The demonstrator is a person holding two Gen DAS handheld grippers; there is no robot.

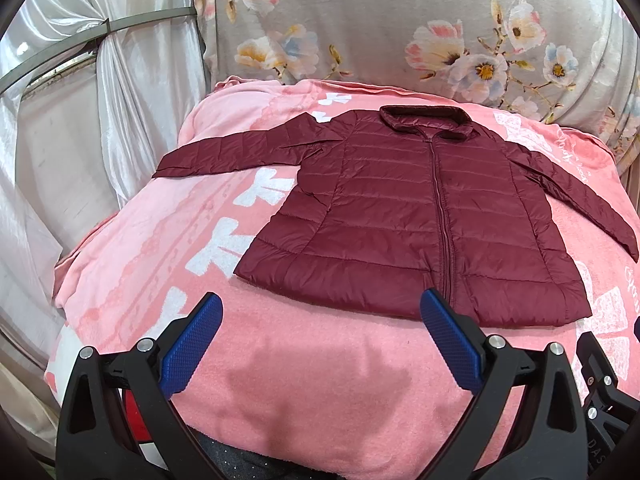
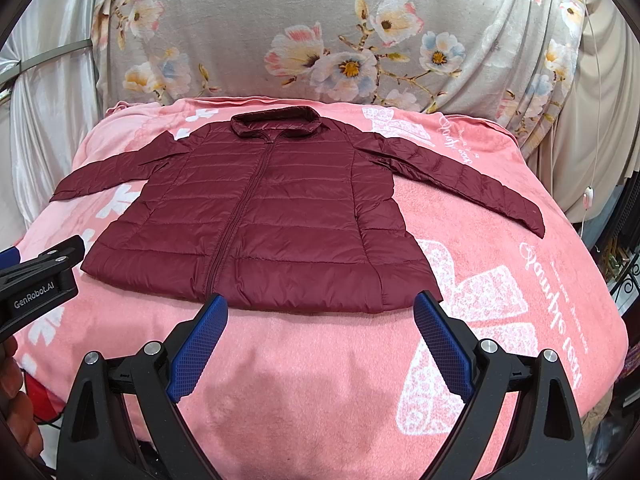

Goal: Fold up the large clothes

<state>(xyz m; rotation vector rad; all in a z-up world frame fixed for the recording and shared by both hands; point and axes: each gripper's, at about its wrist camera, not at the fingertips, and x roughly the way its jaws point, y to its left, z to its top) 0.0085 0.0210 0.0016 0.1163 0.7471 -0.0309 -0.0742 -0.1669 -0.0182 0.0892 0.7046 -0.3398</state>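
A dark red quilted jacket point(image 1: 400, 208) lies flat and zipped on a pink blanket point(image 1: 320, 368), collar away from me, both sleeves spread out to the sides. It also shows in the right wrist view point(image 2: 260, 216). My left gripper point(image 1: 320, 304) is open and empty, hovering just short of the jacket's hem, left of the zipper's lower end. My right gripper point(image 2: 320, 304) is open and empty, just short of the hem, right of the zipper. The left gripper's body point(image 2: 36, 280) shows at the left edge of the right wrist view.
The pink blanket point(image 2: 320, 380) covers a raised surface with white prints. A grey floral cloth point(image 1: 400, 32) hangs behind it. White curtains point(image 1: 80, 100) hang at the left. A thin white cord point(image 2: 596, 128) dangles at the right.
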